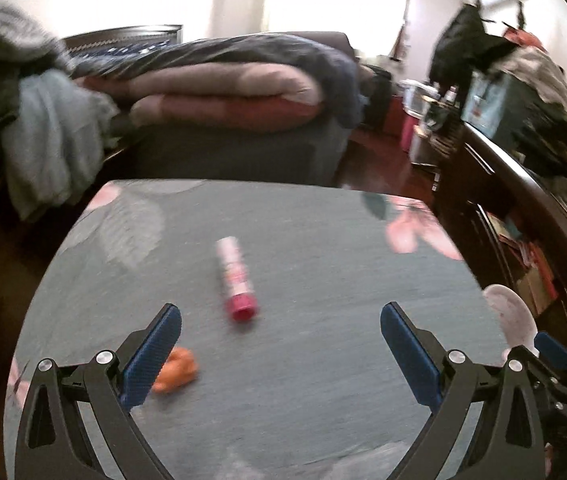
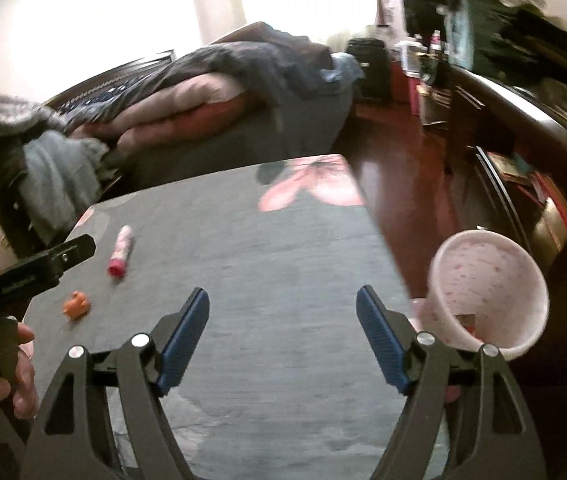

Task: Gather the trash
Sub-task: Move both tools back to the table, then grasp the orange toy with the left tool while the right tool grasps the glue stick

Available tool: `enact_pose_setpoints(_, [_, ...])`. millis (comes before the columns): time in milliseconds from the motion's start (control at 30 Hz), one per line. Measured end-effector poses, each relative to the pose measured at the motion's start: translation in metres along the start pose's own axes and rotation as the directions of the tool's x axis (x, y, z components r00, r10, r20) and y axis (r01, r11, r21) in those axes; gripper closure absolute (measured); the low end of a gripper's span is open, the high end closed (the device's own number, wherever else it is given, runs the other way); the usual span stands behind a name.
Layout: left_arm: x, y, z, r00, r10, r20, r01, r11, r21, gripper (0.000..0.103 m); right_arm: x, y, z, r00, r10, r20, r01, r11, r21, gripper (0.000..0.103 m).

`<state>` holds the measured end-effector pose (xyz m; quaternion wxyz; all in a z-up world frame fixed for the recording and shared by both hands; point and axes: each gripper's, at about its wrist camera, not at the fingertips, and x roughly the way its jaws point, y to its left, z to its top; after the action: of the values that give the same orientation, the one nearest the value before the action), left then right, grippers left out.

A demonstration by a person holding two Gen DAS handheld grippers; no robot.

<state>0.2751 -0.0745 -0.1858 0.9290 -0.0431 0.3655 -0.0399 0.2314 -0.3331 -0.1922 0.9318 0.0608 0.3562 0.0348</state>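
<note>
On a grey-blue flowered tablecloth (image 1: 323,264) lie a pink-capped tube (image 1: 235,280) and a small crumpled orange scrap (image 1: 177,368). My left gripper (image 1: 281,312) hangs open over the cloth. The tube lies just ahead, between its fingers, and the scrap sits by the left finger. My right gripper (image 2: 283,296) is open over bare cloth with nothing between its pads. A pink speckled bin (image 2: 487,292) is just right of its right finger, past the table edge, with something small inside. The tube (image 2: 121,256) and scrap (image 2: 77,304) lie far to its left.
A hand (image 2: 3,384) holds the left tool at the left edge. Behind the table stands a bed with folded quilts (image 1: 223,92), and clothes hang over a chair (image 1: 43,140). A dark wooden shelf unit (image 1: 523,208) lines the right, beyond red-brown floor (image 2: 403,184).
</note>
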Motion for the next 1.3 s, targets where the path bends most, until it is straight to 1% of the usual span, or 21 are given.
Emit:
enact_pose_setpoints(167, [0.000,0.041,-0.013,0.999,0.052,-0.016,-0.053,0.997,-0.050,0.004,0.010,0.037,-0.002,0.999,0.026,-0.026,-0.028,0.998,-0.064,0.025])
enact_pose_setpoints(267, [0.004,0.056,-0.020,0.998,0.056,-0.039,-0.058,0.996,-0.065,0.004,0.015,0.050,-0.002,0.999,0.035,-0.036,-0.038,0.996,-0.085,0.024])
enact_pose_setpoints(367, [0.007,0.064,-0.025,0.997,0.053,-0.050,-0.057,0.996,-0.062,0.004,0.023,0.062,-0.002,0.998,0.039,-0.048,-0.043,0.994,-0.099,0.023])
enact_pose_setpoints(533, [0.014,0.068,-0.031,0.996,0.053,-0.065,-0.055,0.998,-0.018,0.004,0.041,0.085,0.001,0.997,0.038,-0.073,-0.048,0.989,-0.141,0.023])
enact_pose_setpoints(633, [0.020,0.070,-0.033,0.997,0.040,-0.073,-0.041,0.999,-0.009,0.004,0.049,0.098,0.005,0.996,0.044,-0.077,-0.056,0.985,-0.165,0.023])
enact_pose_setpoints(733, [0.026,0.074,-0.033,0.996,0.043,-0.079,-0.044,0.999,-0.011,0.007,0.052,0.105,0.008,0.996,0.048,-0.071,-0.060,0.982,-0.176,0.023])
enact_pose_setpoints(900, [0.039,0.078,-0.033,0.991,0.073,-0.111,-0.074,0.997,0.001,0.025,0.060,0.112,0.017,0.997,0.045,-0.069,-0.057,0.981,-0.184,0.023])
enact_pose_setpoints(1033, [0.046,0.077,-0.037,0.988,0.077,-0.133,-0.075,0.997,0.018,0.035,0.067,0.119,0.023,0.997,0.038,-0.067,-0.051,0.978,-0.204,0.023])
enact_pose_setpoints(1100, [0.049,0.076,-0.039,0.988,0.076,-0.138,-0.073,0.997,0.028,0.047,0.072,0.126,0.027,0.996,0.044,-0.072,-0.058,0.976,-0.212,0.023])
enact_pose_setpoints(1133, [0.048,0.074,-0.040,0.987,0.095,-0.129,-0.090,0.995,0.047,0.054,0.077,0.130,0.029,0.996,0.051,-0.079,-0.067,0.974,-0.215,0.023])
enact_pose_setpoints(1167, [0.049,0.071,-0.040,0.985,0.120,-0.123,-0.111,0.991,0.074,0.066,0.081,0.133,0.031,0.995,0.054,-0.088,-0.072,0.974,-0.217,0.023])
enact_pose_setpoints(1200, [0.048,0.070,-0.040,0.986,0.115,-0.121,-0.105,0.991,0.080,0.077,0.087,0.138,0.033,0.993,0.063,-0.103,-0.085,0.973,-0.217,0.023])
enact_pose_setpoints(1300, [0.046,0.073,-0.041,0.988,0.093,-0.119,-0.086,0.994,0.063,0.077,0.106,0.152,0.040,0.987,0.087,-0.137,-0.115,0.971,-0.211,0.023])
